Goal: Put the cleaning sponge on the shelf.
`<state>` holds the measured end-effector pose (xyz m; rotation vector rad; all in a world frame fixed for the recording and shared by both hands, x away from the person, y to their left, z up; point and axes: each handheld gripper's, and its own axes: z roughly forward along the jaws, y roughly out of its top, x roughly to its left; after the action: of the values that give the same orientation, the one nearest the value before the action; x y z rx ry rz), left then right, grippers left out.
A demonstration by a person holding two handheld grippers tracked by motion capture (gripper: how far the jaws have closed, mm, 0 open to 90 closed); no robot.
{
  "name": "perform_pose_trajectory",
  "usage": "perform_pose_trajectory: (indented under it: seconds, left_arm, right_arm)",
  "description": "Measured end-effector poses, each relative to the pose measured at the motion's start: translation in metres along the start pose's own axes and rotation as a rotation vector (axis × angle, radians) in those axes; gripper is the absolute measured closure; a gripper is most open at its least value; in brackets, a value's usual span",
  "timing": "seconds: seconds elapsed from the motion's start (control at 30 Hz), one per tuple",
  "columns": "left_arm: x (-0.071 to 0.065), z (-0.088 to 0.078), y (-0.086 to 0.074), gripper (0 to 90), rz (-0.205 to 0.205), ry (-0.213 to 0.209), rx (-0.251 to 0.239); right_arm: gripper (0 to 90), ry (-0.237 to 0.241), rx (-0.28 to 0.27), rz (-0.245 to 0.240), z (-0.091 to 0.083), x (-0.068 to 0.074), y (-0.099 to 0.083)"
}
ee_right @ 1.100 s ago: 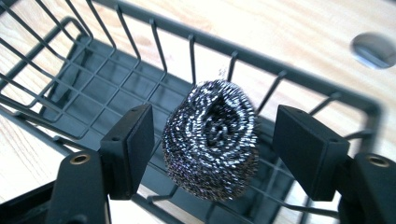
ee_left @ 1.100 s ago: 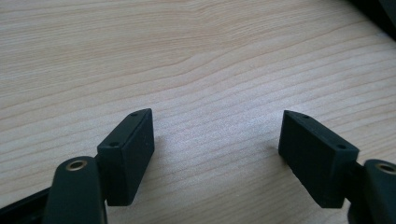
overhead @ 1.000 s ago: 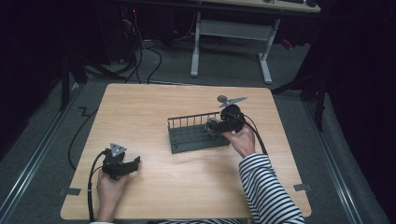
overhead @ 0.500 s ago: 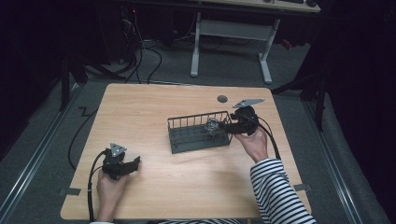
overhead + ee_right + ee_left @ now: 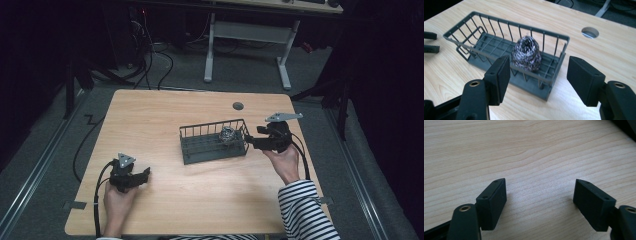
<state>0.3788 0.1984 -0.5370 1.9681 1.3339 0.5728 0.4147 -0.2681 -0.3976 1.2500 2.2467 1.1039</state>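
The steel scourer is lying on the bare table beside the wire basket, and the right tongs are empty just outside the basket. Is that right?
Not quite. The scourer sits inside the basket, near the end closest to the right tongs, not on the table. The right gripper view shows it behind the basket's wires. The tongs are indeed empty, just outside the basket.

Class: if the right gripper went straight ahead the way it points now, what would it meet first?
Probably the near end wall of the wire basket; the steel scourer sits just behind it. The right gripper is open, holding nothing.
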Motion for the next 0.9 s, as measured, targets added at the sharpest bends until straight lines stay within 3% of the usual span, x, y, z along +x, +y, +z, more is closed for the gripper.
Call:
perform_pose_trajectory:
  seconds: [0.23,0.43,0.9]
  left_arm:
    - [0.000,0.000,0.000,27.1,0.000,0.000,0.000]
    - [0.000,0.000,0.000,27.1,0.000,0.000,0.000]
    - [0.000,0.000,0.000,27.1,0.000,0.000,0.000]
  right_arm:
    - [35.9,-0.004,-0.015,0.020,-0.011,-0.003,-0.013]
    - [36.1,-0.018,-0.026,0.010,-0.018,-0.005,-0.019]
    - [36.9,-0.021,-0.041,0.071,-0.029,-0.013,-0.054]
